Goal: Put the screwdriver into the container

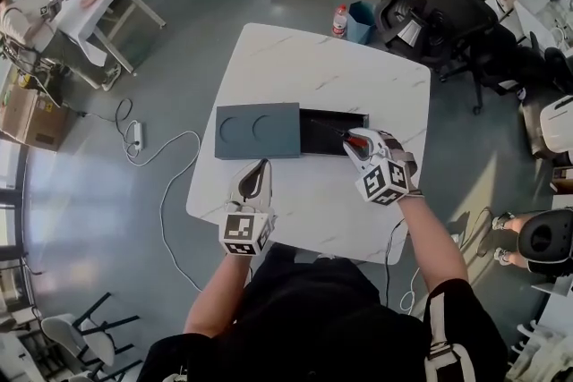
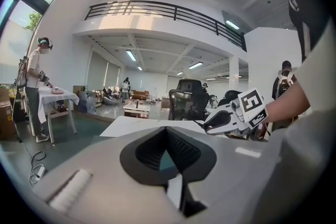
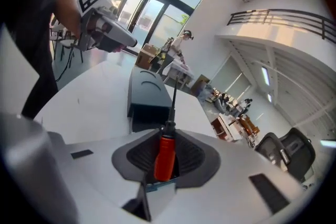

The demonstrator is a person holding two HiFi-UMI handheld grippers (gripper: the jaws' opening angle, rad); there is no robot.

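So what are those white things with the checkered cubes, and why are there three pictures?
They are hand-held grippers, pinching tools a person squeezes by hand. One picture comes from a camera on the person's head, looking down; the other two come from cameras riding on each gripper. On the white table lies a dark grey container with its lid slid half open. The right gripper pinches a red-handled screwdriver over the open part. The left gripper is empty, jaws together.
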